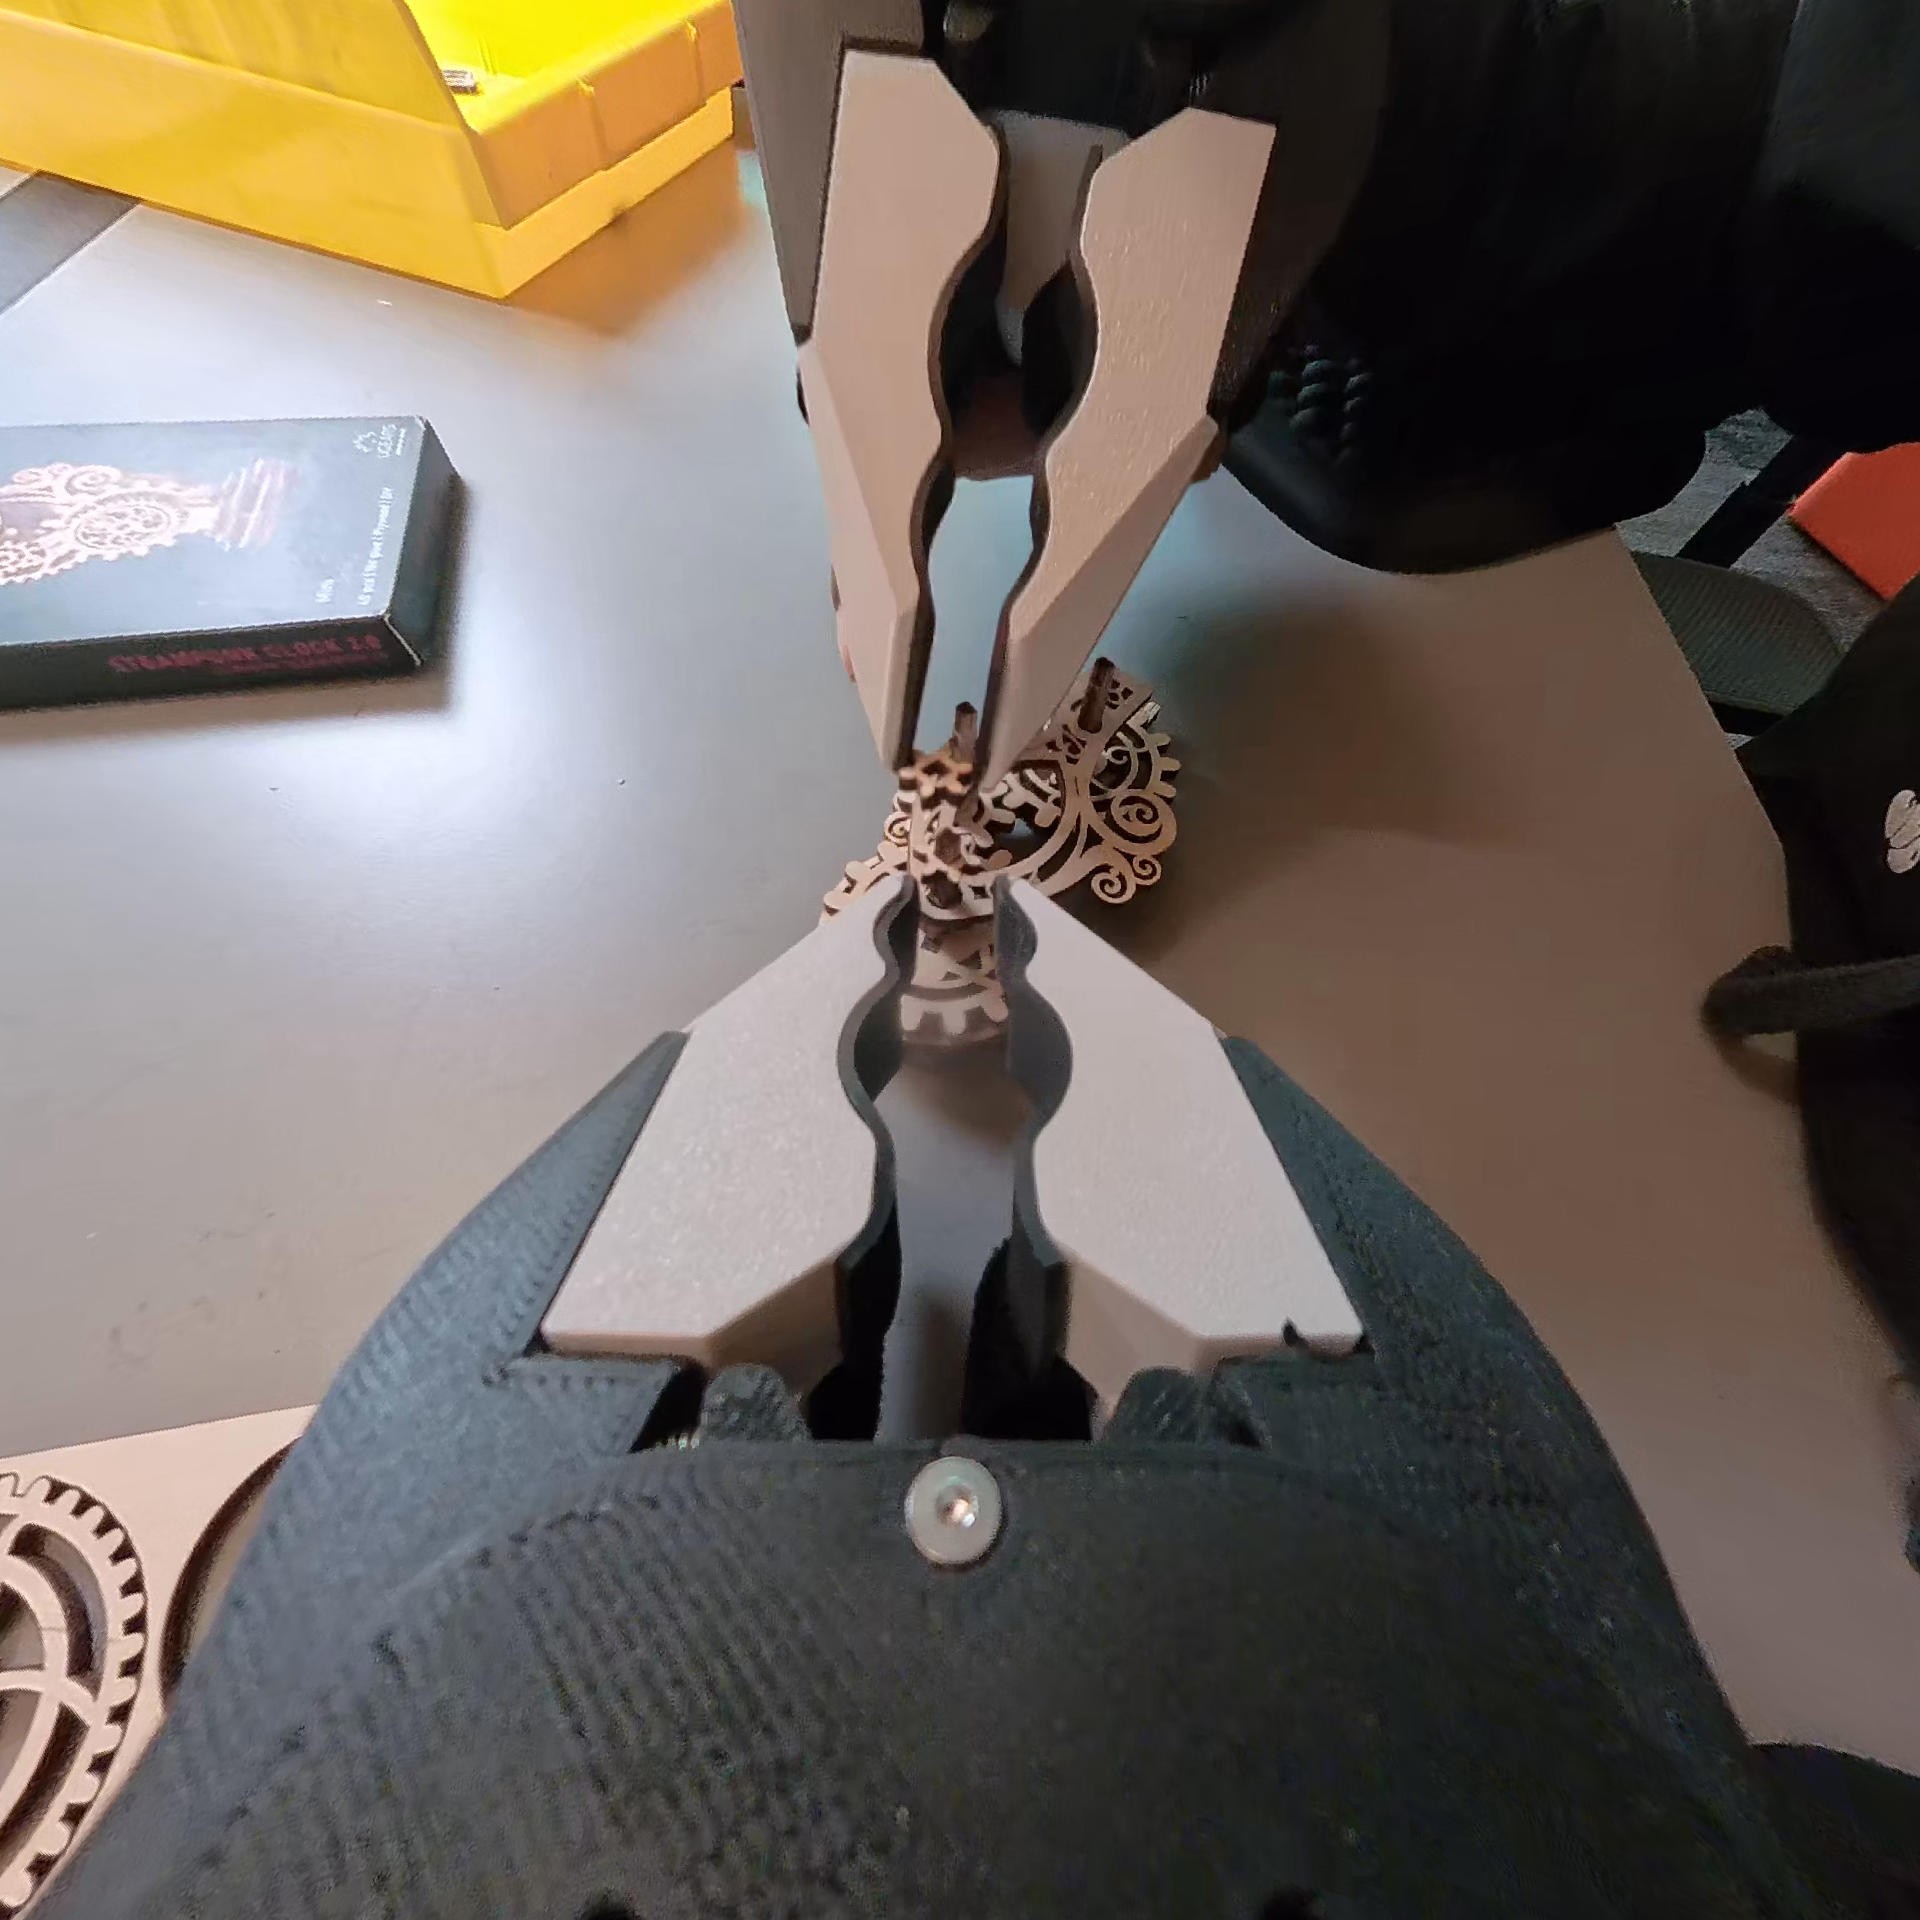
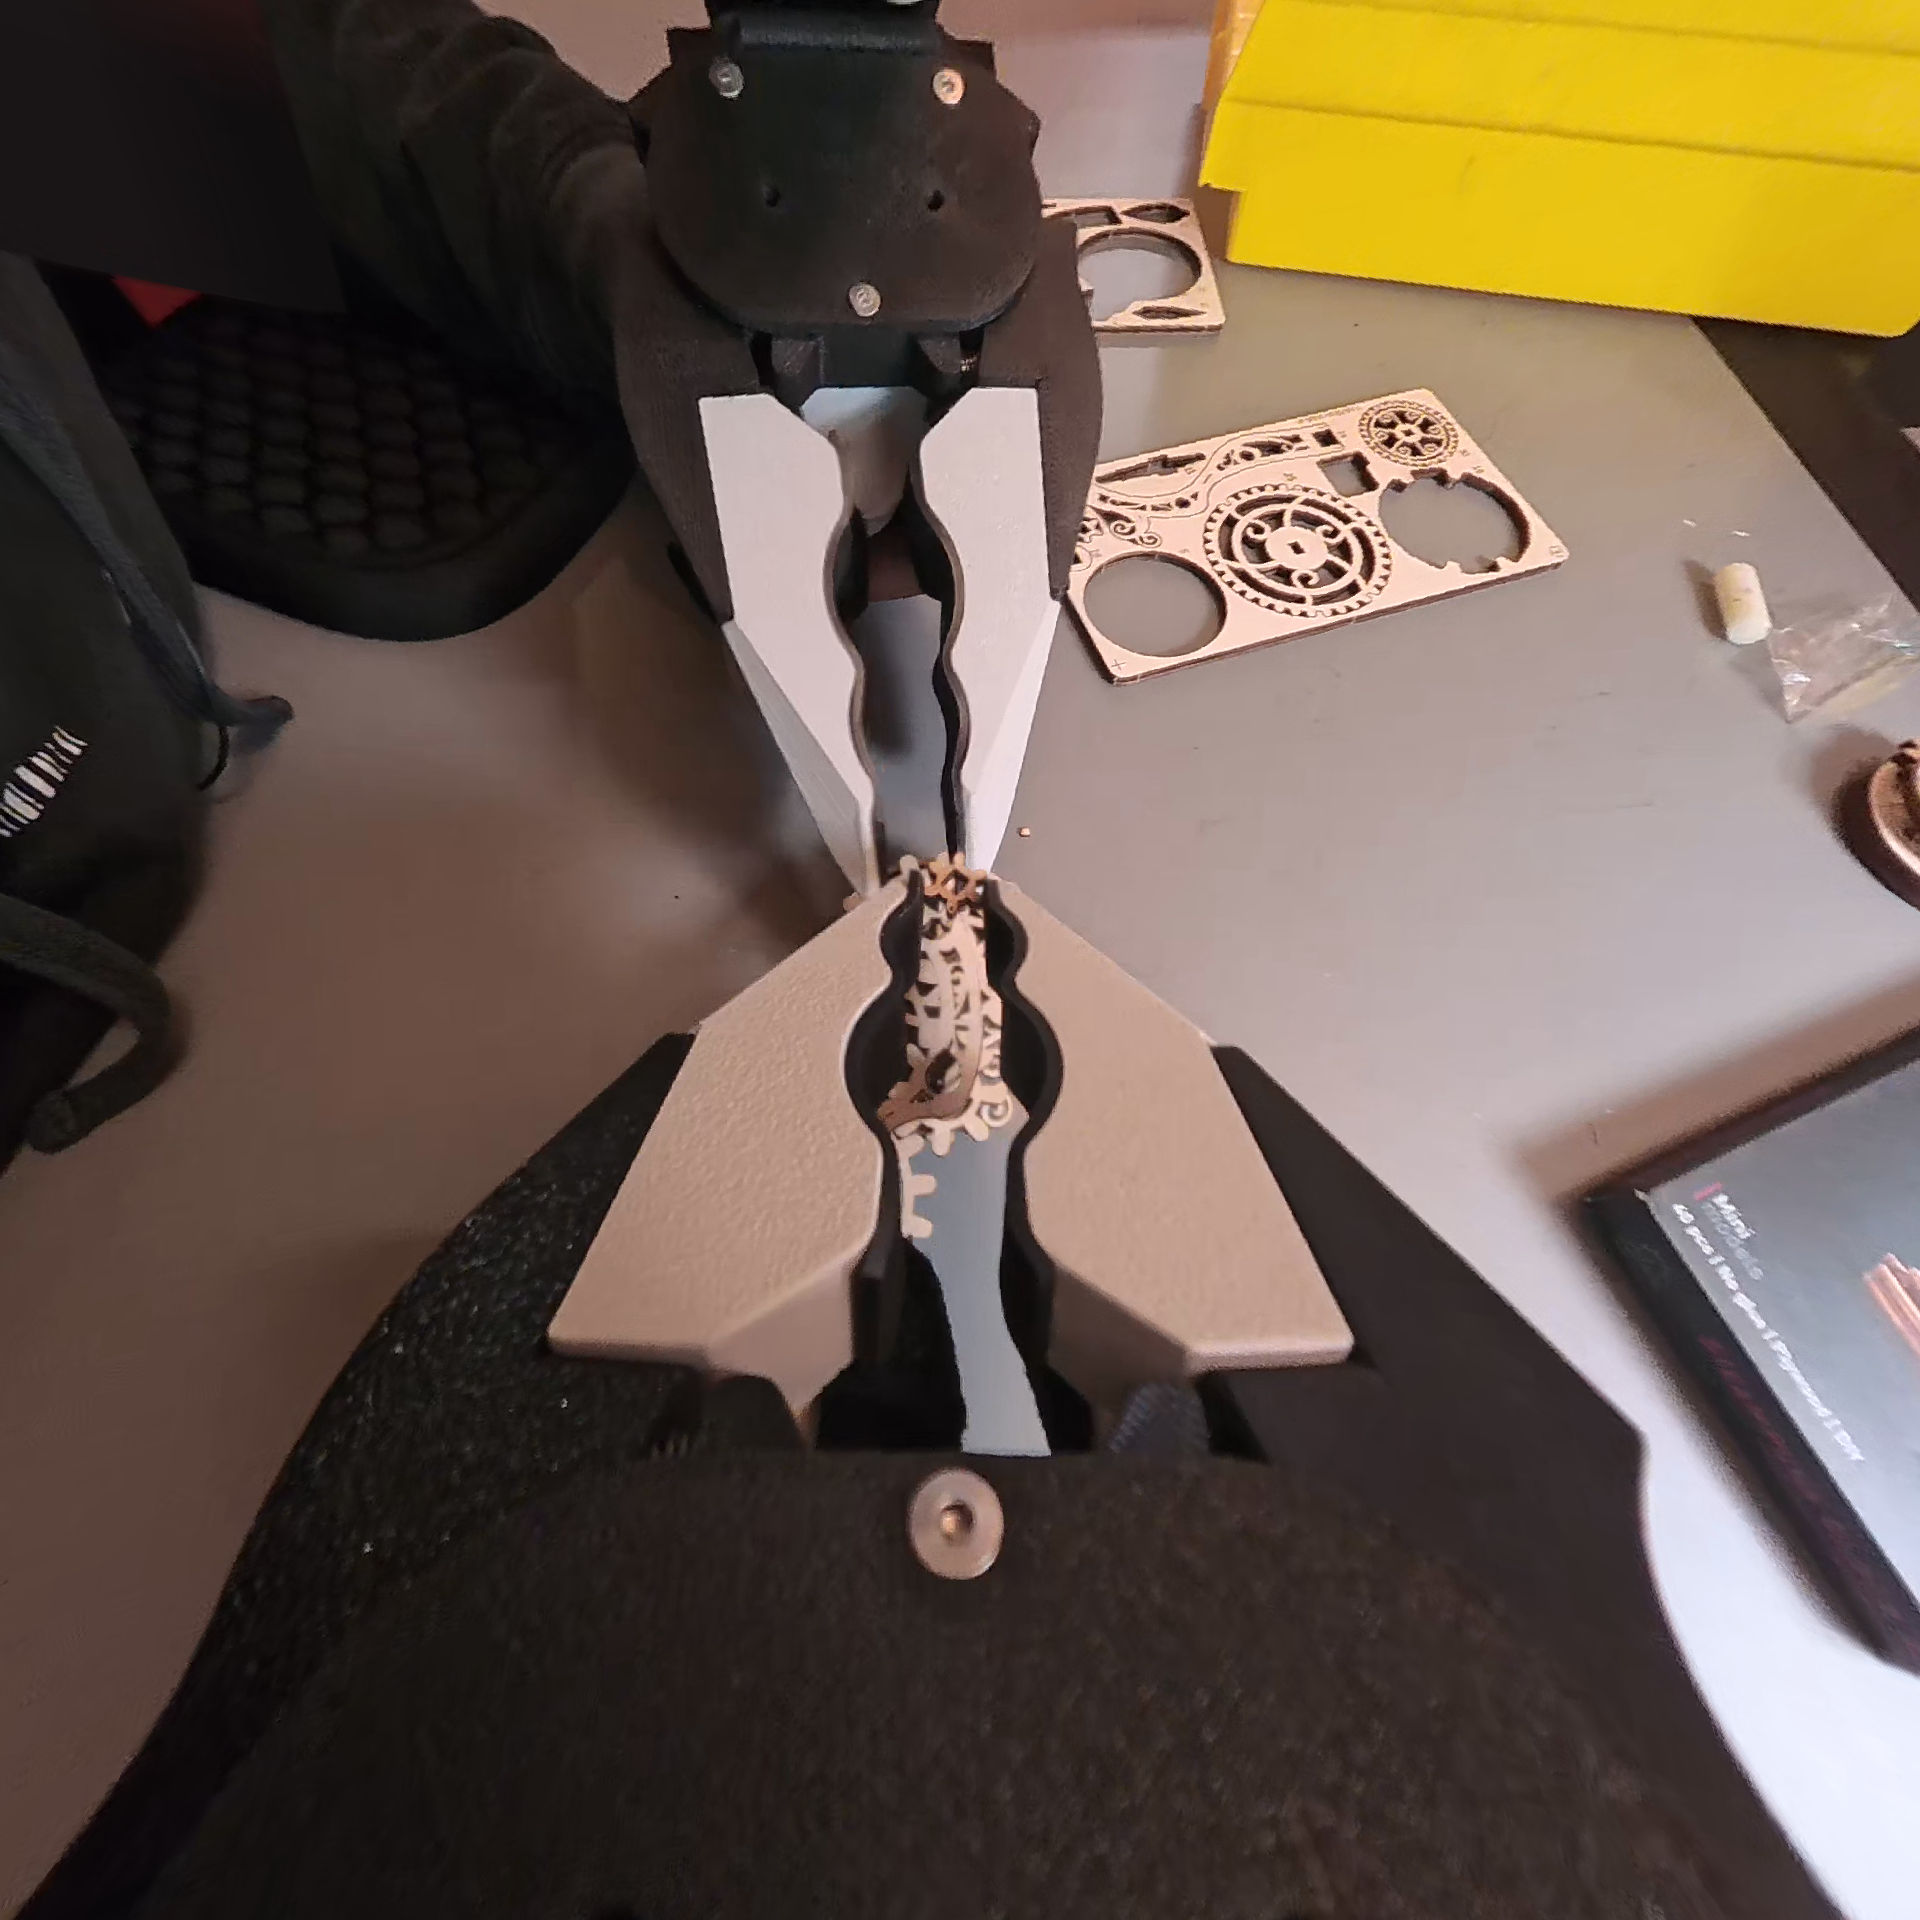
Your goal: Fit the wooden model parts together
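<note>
Between jaws, seemingly filigree wooden gearwork [image 1: 951, 831].

Quick count: two hand-held grippers, left hand-held gripper [image 1: 951, 899] and right hand-held gripper [image 1: 940, 764], one wooden model [image 1: 1081, 821] between them, one small wooden gear [image 1: 935, 777], two punched-out part sheets [image 2: 1320, 540] [image 2: 1143, 265], one black box [image 1: 208, 551], yellow bins [image 2: 1558, 125] (can't tell how many), one little plastic bag [image 2: 1844, 649]
</note>
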Motion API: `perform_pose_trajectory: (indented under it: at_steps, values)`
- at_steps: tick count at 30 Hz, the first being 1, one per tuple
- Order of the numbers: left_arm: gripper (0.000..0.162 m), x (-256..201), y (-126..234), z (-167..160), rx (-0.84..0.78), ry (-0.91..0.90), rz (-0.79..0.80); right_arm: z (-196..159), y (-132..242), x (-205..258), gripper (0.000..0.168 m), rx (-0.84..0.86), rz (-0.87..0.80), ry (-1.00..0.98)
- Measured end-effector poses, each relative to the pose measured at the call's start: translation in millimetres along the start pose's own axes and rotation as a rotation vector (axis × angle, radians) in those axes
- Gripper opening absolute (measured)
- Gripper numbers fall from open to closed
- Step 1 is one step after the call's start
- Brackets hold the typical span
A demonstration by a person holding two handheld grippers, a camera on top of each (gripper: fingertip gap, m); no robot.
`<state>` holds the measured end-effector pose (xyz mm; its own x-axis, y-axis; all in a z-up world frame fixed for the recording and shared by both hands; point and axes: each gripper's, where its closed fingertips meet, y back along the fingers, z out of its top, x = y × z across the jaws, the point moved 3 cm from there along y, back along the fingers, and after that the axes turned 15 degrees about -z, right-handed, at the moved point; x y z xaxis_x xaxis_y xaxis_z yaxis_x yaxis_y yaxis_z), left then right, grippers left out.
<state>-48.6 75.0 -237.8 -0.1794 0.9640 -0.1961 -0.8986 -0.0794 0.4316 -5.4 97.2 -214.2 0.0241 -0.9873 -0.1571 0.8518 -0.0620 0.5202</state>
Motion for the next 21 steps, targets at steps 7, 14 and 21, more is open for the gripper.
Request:
perform_pose_trajectory:
  at_steps: [7, 14, 21]
  values:
    - [0.015, 3.3, 12.4, 7.9, -0.075, -0.016, 0.006, -1.6, -0.2, 2.7, 0.009, 0.009, -0.007, 0.012]
    - [0.007, -2.3, 12.0, 13.9, -0.104, -0.056, -0.002, -0.1, -3.6, 5.5, 0.009, 0.004, -0.023, 0.022]
    - [0.004, -2.2, 11.9, 15.4, -0.109, -0.073, 0.012, 3.0, -2.2, 4.6, 0.009, -0.003, -0.044, 0.034]
